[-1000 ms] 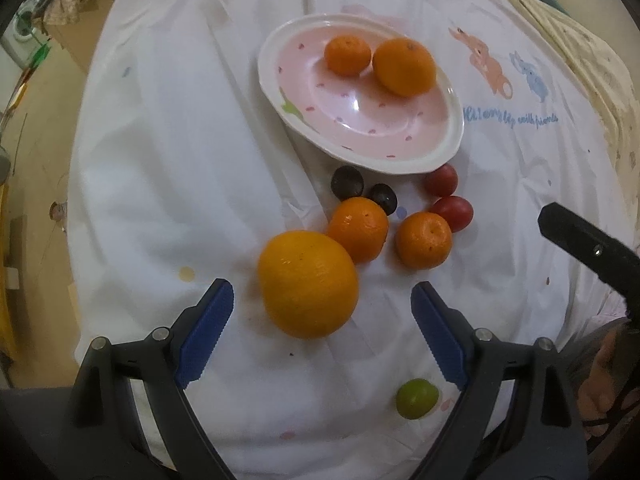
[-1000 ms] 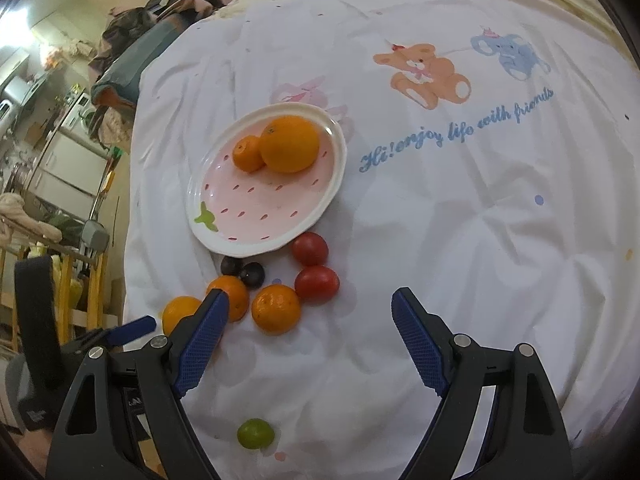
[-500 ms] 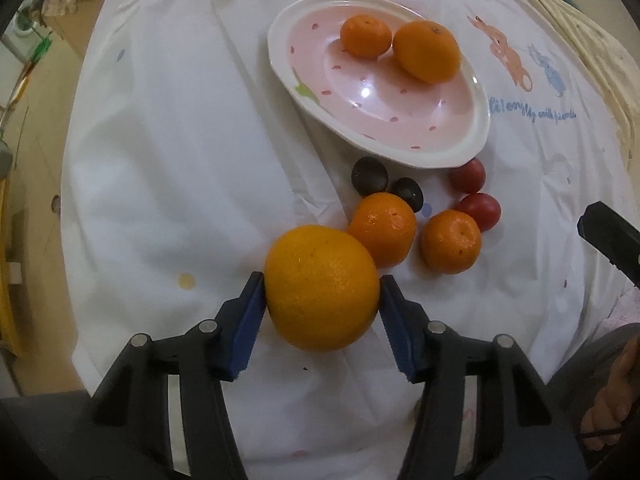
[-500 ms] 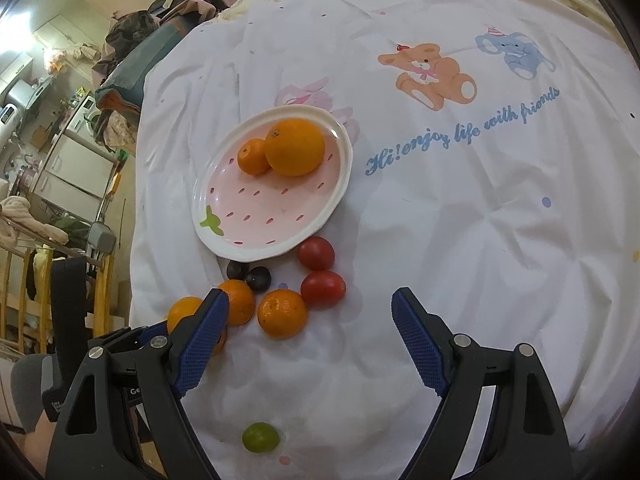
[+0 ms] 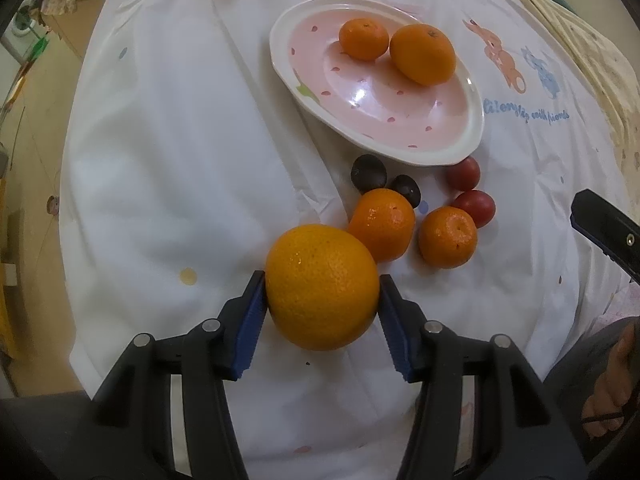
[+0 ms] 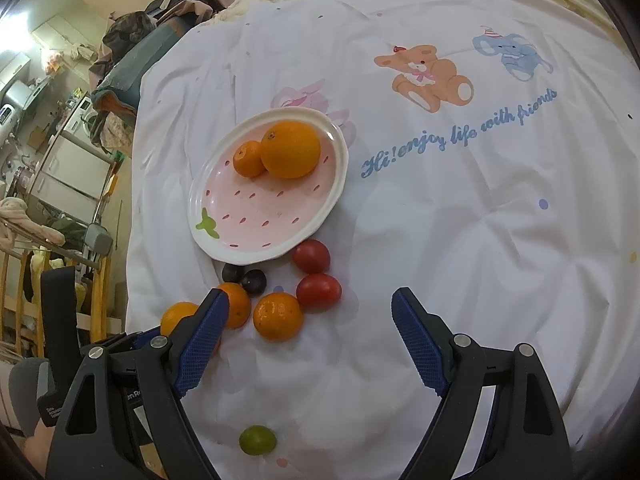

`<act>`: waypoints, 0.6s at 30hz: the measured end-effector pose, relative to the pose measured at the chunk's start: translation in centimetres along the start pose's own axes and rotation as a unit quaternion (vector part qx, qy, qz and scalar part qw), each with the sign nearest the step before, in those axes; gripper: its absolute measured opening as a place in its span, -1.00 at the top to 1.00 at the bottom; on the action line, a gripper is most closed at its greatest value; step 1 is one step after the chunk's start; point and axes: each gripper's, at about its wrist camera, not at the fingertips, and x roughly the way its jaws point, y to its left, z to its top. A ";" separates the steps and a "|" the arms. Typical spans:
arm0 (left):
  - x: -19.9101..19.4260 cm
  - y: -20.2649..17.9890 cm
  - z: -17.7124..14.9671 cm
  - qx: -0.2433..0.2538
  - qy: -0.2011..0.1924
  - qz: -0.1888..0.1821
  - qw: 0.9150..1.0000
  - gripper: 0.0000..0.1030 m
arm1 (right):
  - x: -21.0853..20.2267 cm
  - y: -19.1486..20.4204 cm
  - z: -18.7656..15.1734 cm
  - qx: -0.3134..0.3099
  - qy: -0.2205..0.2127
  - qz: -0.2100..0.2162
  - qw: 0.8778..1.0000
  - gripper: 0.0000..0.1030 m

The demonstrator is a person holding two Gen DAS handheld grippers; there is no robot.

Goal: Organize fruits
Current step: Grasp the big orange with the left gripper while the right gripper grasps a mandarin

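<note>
My left gripper (image 5: 322, 300) is shut on a large orange (image 5: 322, 286), its blue pads pressed on both sides. A pink strawberry plate (image 5: 460, 148) ahead holds a mandarin (image 5: 363, 39) and an orange (image 5: 423, 54). Two mandarins (image 5: 382, 224) (image 5: 448, 236), two dark plums (image 5: 368, 172) and two red tomatoes (image 5: 474, 207) lie between. My right gripper (image 6: 310, 342) is open and empty over the cloth, near the mandarins (image 6: 278, 316) and tomatoes (image 6: 319, 292). The plate (image 6: 208, 236) also shows there. A green fruit (image 6: 257, 440) lies below.
A white printed cloth (image 6: 460, 220) covers the surface, with its edge dropping off on the left (image 5: 76, 240). Room furniture and clutter (image 6: 60, 140) stand beyond the left edge. The right gripper's finger (image 5: 604, 228) shows at the right in the left wrist view.
My left gripper went from open around the large orange to shut on it. The view has drawn closer to the plate. The right gripper stays open, shifted slightly.
</note>
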 end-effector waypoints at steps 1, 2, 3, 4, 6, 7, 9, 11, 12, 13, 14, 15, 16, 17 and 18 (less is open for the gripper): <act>0.0 -0.1 0.1 0.001 0.001 0.001 1.000 0.04 | 0.0 0.0 0.0 -0.002 0.000 -0.001 1.000 -0.67; -0.1 -0.1 0.1 0.000 0.001 0.001 1.000 0.04 | 0.1 0.1 0.0 -0.003 0.001 -0.002 1.000 -0.67; -0.5 0.0 0.0 -0.002 -0.001 0.002 1.000 0.05 | 0.2 0.1 0.0 -0.003 0.003 -0.001 1.000 -0.67; -0.5 -0.1 0.1 -0.001 -0.006 0.002 1.000 0.05 | 0.2 0.1 0.0 -0.003 0.003 0.000 1.000 -0.67; -1.4 -0.3 0.0 -0.001 -0.019 0.005 1.000 0.05 | 0.3 0.0 0.0 -0.002 0.005 0.002 1.000 -0.67; -2.0 -0.2 -0.1 -0.005 -0.026 0.001 1.000 0.05 | 0.4 -0.2 0.0 0.002 0.008 0.006 1.000 -0.67; -2.9 0.0 0.0 -0.015 -0.036 -0.003 0.999 0.05 | 1.1 -0.7 -0.1 0.022 0.024 0.019 0.999 -0.67; -3.5 0.3 0.1 -0.027 -0.046 0.004 0.999 0.05 | 2.3 -1.0 -0.3 0.042 0.050 0.028 0.997 -0.66; -3.6 0.4 0.1 -0.031 -0.048 0.006 0.998 0.05 | 3.1 -0.8 -0.4 0.047 0.065 0.035 0.996 -0.61; -3.7 0.6 0.3 -0.035 -0.049 0.005 0.998 0.05 | 3.9 -0.7 -0.6 0.051 0.078 0.041 0.995 -0.47; -3.7 0.7 0.4 -0.037 -0.049 0.002 0.998 0.05 | 4.9 -0.5 -0.7 0.054 0.093 0.046 0.993 -0.41; -3.7 0.7 0.5 -0.039 -0.048 0.000 0.998 0.05 | 5.7 -0.2 -0.9 0.053 0.104 0.045 0.992 -0.34; -3.8 0.8 0.5 -0.040 -0.048 -0.002 0.998 0.05 | 6.3 0.0 -1.0 0.053 0.109 0.044 0.992 -0.25; -3.8 0.8 0.5 -0.040 -0.049 -0.002 0.998 0.04 | 6.7 0.3 -1.0 0.053 0.112 0.042 0.991 -0.22; -3.8 0.9 0.5 -0.040 -0.050 -0.002 0.998 0.05 | 7.4 0.7 -1.0 0.049 0.118 0.042 0.991 -0.17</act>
